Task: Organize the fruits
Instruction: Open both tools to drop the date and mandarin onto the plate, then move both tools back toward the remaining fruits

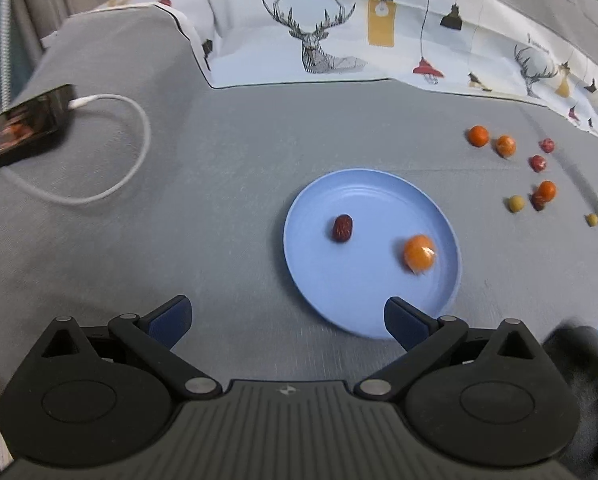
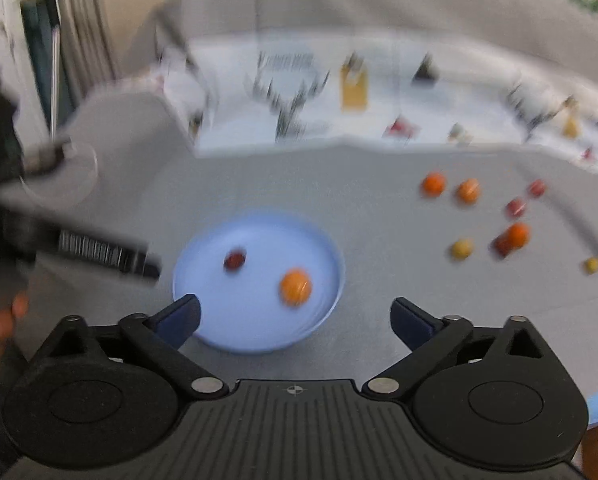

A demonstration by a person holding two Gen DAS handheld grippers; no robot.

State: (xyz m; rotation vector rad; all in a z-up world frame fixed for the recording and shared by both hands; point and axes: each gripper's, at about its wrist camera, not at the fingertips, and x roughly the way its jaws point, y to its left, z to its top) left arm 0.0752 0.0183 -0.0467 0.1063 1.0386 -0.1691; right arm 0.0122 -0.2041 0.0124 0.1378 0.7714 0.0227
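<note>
Both grippers empty, jaws apart, left gripper (image 1: pixel 287 320) and right gripper (image 2: pixel 295 320) hovering at near rim of blue plate (image 1: pixel 379 316), which holds one red date (image 1: pixel 342 228) and one orange (image 1: pixel 419 253), presumably as collection point; remaining fruits (image 1: pixel 531 172) scattered toward desk's right edge.

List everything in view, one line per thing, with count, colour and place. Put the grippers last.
plate: 1, light blue, centre of the grey surface
date on plate: 1, dark red, left part of the plate
orange fruit on plate: 1, orange, right part of the plate
loose orange fruits: 3, orange, on the surface right of the plate
loose dates: 3, dark red, among the loose orange fruits
small yellow-green fruits: 2, right of the plate
printed cloth: 1, white with deer and lamps, far edge
phone: 1, dark, far left
cable: 1, white, plugged into the phone
left gripper: open, empty
right gripper: open, empty
</note>
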